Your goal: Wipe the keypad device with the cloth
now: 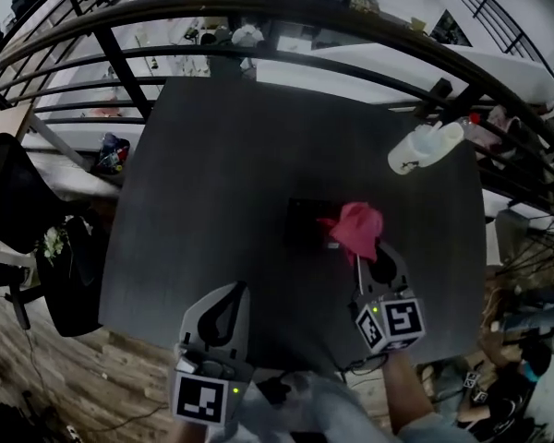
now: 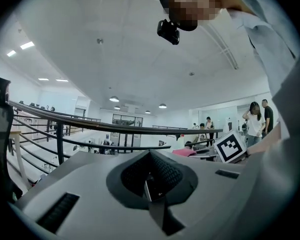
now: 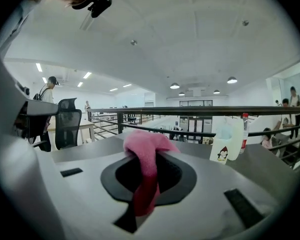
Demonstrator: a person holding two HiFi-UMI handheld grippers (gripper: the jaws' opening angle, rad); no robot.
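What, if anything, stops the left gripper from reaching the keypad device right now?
Probably nothing, so yes: bare table lies between the left gripper and the keypad device; the cloth in the right gripper overlaps only its right side.

A: Grippers, quick?
B: Left gripper (image 1: pixel 238 290) and right gripper (image 1: pixel 374 255) match: light grey moulded shells, with a dark teardrop recess behind the jaws and small dark slots on either side.
A: Markings?
B: Behind each shell is a white cube with black square markers, left cube (image 1: pixel 203 400) and right cube (image 1: pixel 391 324). Each has a small green light.
A: Clothing?
B: Sleeve (image 1: pixel 427 428) behind the right cube is pale, possibly grey-blue; the view is dim.
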